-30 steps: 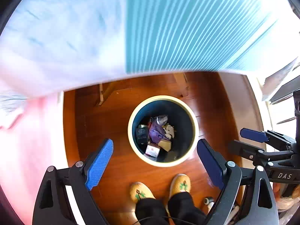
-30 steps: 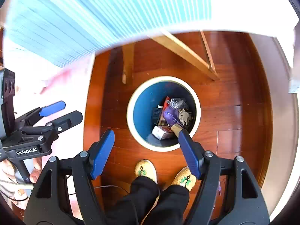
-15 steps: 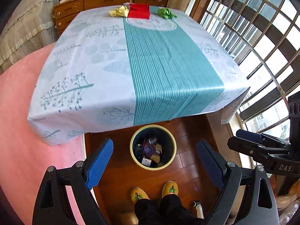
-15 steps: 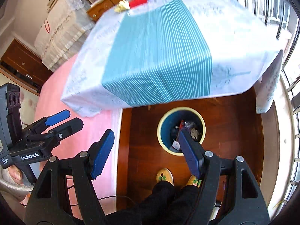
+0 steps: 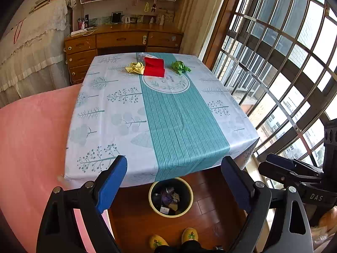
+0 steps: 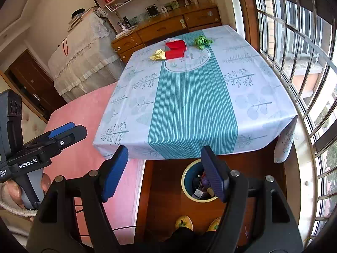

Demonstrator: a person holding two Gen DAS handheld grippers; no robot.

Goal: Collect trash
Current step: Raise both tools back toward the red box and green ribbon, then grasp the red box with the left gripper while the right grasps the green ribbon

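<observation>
Red box (image 5: pixel 154 67), yellow wad (image 5: pixel 134 67) and green wad (image 5: pixel 180 67) sit far ahead of both fingertips at the table's far end. Left gripper (image 5: pixel 174 185) and right gripper (image 6: pixel 166 172) both wide, empty. Bin (image 5: pixel 170 197) just below fingertips. Neither clearly nearer.

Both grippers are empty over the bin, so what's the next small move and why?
Probably reach the left gripper across the table toward the yellow crumpled paper. Both grippers are open and empty, and it lies with the red box and green crumpled paper at the far end.
</observation>
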